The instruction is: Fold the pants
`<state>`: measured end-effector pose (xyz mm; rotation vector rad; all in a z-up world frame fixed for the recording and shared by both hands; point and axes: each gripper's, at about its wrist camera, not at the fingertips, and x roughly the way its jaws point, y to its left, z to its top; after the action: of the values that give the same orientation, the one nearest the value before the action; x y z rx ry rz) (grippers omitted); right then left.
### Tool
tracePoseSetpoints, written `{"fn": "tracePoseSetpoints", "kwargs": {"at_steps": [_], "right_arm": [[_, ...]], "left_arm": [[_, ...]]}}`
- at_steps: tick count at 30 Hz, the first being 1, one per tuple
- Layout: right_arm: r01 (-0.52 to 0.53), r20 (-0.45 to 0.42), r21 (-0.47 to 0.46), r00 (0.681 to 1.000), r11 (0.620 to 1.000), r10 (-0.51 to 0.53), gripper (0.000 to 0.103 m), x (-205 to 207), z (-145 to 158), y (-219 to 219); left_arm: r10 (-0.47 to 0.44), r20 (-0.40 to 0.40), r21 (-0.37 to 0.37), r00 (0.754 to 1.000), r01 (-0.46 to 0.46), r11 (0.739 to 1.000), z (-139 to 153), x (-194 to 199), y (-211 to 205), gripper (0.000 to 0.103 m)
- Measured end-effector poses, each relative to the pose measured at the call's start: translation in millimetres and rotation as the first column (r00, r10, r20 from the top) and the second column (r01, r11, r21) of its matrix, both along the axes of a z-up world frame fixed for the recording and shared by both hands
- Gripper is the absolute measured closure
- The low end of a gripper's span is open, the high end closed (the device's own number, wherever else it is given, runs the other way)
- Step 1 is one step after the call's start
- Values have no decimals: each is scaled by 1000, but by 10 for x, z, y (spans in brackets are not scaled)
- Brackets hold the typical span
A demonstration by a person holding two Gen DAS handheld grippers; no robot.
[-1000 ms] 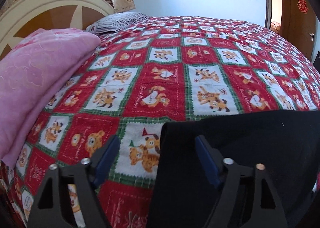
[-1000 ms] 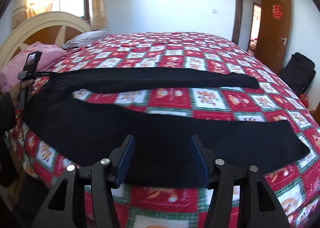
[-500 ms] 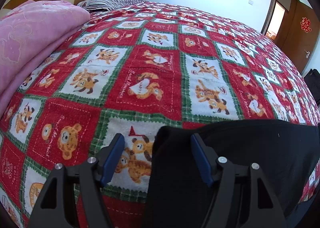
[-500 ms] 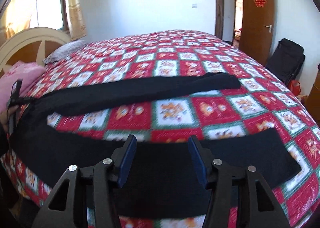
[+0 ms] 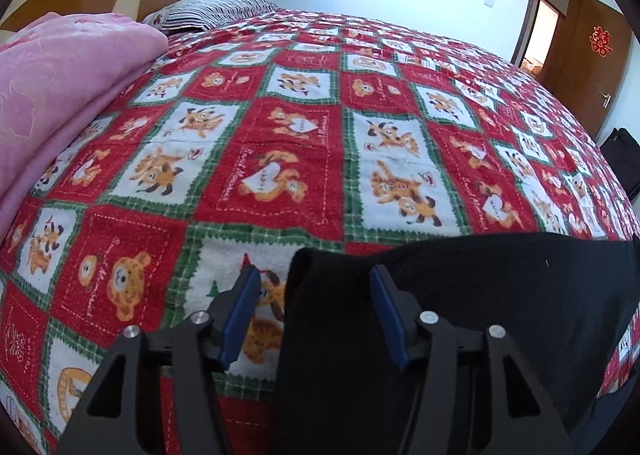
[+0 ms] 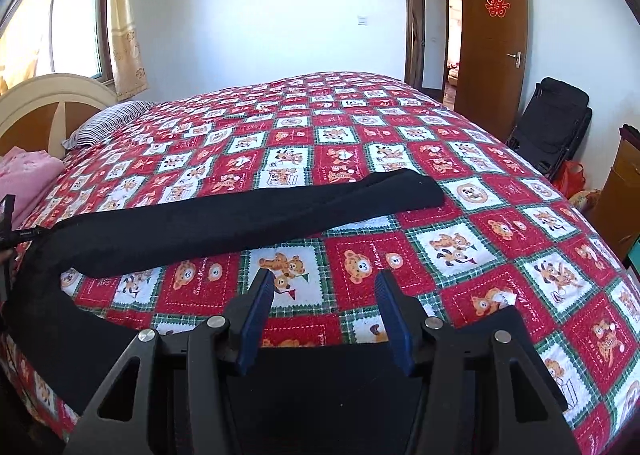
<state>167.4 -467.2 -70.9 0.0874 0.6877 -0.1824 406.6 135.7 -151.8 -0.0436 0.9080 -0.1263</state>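
Pants [image 6: 248,215]: black, spread on the bedspread [image 6: 500,239]; legs splayed, far leg toward 2 o'clock, near leg along the bed's near edge.
Left gripper [image 5: 312,303]: jaws apart, released, straddling the waistband corner.
Right gripper [image 6: 324,303]: jaws apart, released, over the near leg's upper edge.
Open room: bare bedspread from 11 to 2 o'clock.
Edges: pink blanket [image 5: 60,95] at 9 o'clock.
Hidden: near leg's lower edge behind the gripper body.

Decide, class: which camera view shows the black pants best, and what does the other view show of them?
The right wrist view: the black pants show both legs spread apart on the bedspread. The left wrist view shows only one bunched corner of them, lying between the open left gripper's fingers.
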Motion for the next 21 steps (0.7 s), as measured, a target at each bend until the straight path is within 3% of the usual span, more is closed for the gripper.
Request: {"fn": "tracePoseSetpoints", "kwargs": {"at_steps": [4, 5, 14, 21], "right_arm": [[8, -5, 7, 1000, 1000, -8, 49, 166, 46, -120], [19, -6, 13, 1000, 1000, -19, 49, 234, 75, -195], [97, -35, -12, 995, 995, -97, 49, 992, 104, -805], [115, -95, 63, 989, 991, -109, 49, 1630, -43, -1183]], "left_arm": [[-24, 33, -67, 999, 26, 997, 25, -55, 13, 86], [-37, 45, -89, 998, 41, 995, 31, -71, 20, 89], [-25, 27, -140, 999, 28, 990, -28, -23, 60, 88], [-23, 24, -146, 999, 26, 989, -64, -10, 65, 87]]}}
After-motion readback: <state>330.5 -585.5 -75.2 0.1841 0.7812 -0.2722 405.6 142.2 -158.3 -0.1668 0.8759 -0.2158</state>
